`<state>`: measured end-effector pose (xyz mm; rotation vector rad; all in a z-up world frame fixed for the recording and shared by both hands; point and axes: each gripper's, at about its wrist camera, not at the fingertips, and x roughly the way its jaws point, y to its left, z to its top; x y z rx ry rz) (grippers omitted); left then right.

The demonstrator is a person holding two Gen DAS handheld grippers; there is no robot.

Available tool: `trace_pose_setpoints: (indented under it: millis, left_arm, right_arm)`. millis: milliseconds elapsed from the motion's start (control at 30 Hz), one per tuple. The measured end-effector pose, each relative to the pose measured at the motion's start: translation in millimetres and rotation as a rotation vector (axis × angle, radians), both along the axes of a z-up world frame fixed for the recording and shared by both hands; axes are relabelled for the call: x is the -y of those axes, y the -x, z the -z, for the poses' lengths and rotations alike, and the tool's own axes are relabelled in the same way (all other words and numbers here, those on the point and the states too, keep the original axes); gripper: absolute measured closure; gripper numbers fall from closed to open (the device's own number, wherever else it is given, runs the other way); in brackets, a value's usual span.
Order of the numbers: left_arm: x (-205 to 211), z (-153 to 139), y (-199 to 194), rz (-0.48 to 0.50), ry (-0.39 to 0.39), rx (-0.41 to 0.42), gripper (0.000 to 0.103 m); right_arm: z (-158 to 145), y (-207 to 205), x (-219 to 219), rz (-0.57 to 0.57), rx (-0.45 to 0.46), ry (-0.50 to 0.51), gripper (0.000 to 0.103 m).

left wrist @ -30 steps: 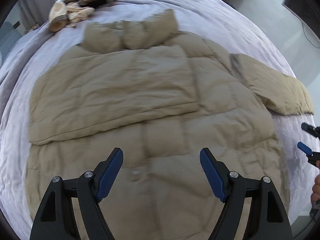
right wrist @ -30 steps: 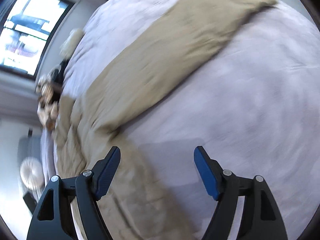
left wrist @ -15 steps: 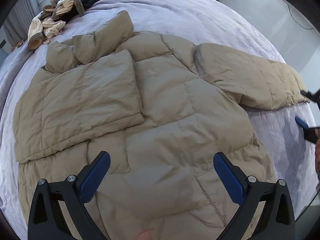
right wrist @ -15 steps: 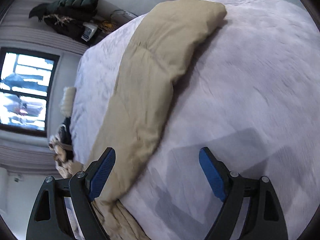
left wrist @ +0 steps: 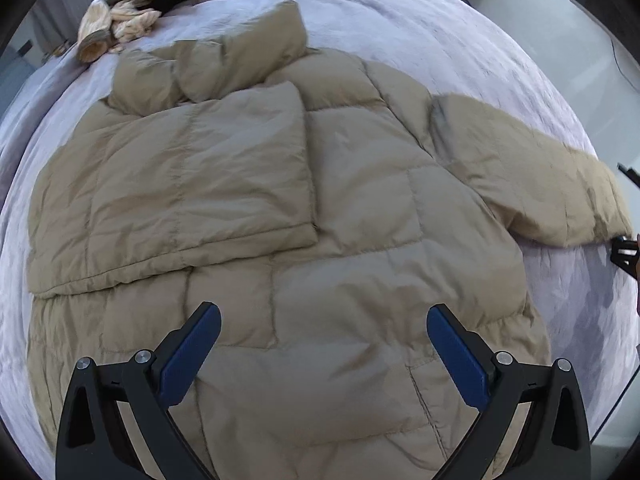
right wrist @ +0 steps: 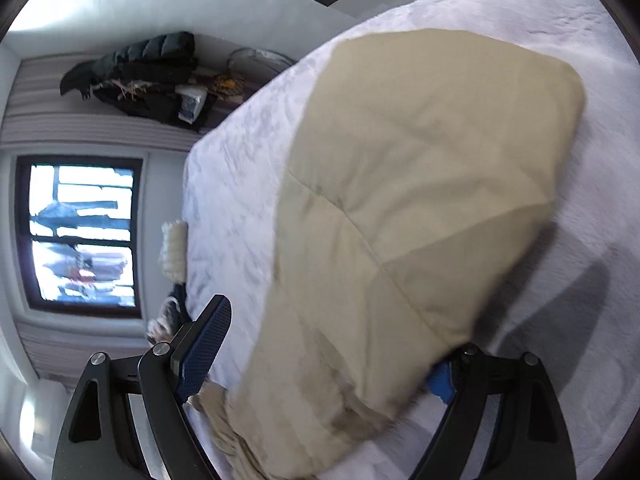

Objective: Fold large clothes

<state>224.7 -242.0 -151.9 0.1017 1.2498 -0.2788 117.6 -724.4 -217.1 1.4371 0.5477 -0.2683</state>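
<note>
Puffy tan jacket [left wrist: 320, 208] flat on bed below left gripper [left wrist: 324, 344], jaws wide, empty; right gripper [right wrist: 328, 356] closing, sleeve cuff [right wrist: 400, 240] between jaws, not yet pinched; light, compressible, likely slippery; take cuff.

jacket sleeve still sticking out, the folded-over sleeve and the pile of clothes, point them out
outstretched sleeve [left wrist: 532, 184], left wrist view, mid-sleeve
folded sleeve [left wrist: 192, 184], left wrist view, centre of its quilted panel
pile of clothes [left wrist: 132, 12], left wrist view, striped knit
</note>
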Motion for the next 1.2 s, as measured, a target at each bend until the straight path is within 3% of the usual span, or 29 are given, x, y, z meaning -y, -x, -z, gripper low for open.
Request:
trace_pose_setpoints:
  millis: [33, 133, 300, 467, 633, 767, 867, 1000, 1200]
  left_arm:
    - [-3.0, -2.1, -0.8, -0.007, 0.005, 0.005, 0.0]
    - [-15.0, -9.3, -3.7, -0.024, 0.004, 0.036, 0.0]
    - [-39.4, -18.7, -9.9, -0.034, 0.014, 0.086, 0.0]
    - [-68.7, -25.0, -18.5, -0.052, 0.032, 0.112, 0.0]
    - [-114.7, -36.0, -27.9, -0.105, 0.045, 0.142, 0.0]
    - [-155.9, -40.4, -35.0, -0.17, 0.045, 0.163, 0.0]
    - [-184.6, -38.2, -38.4, -0.232, 0.046, 0.166, 0.0]
    - [-214.6, -27.8, -37.9, -0.282, 0.031, 0.152, 0.0]
    - [-234.8, -13.9, -36.8, -0.299, 0.021, 0.141, 0.0]
  right_arm:
    - [-1.9, -3.9, -2.3, -0.005, -0.007, -0.003, 0.031]
    - [-6.5, -12.6, -8.1, -0.047, -0.026, 0.002, 0.095]
    - [-41.9, -28.0, -32.6, -0.101, -0.007, 0.127, 0.096]
    - [-97.2, -58.3, -91.0, -0.22, 0.035, 0.29, 0.096]
    - [-160.5, -100.0, -195.3, -0.412, 0.08, 0.555, 0.096]
    - [-187.3, -128.6, -287.3, -0.579, 0.119, 0.738, 0.096]
    - [-179.7, -142.7, -364.7, -0.715, 0.117, 0.828, 0.096]
    - [-131.2, -157.5, -451.0, -0.872, 0.064, 0.874, 0.096]
    - [-48.1, -165.4, -493.3, -0.947, -0.097, 0.787, 0.095]
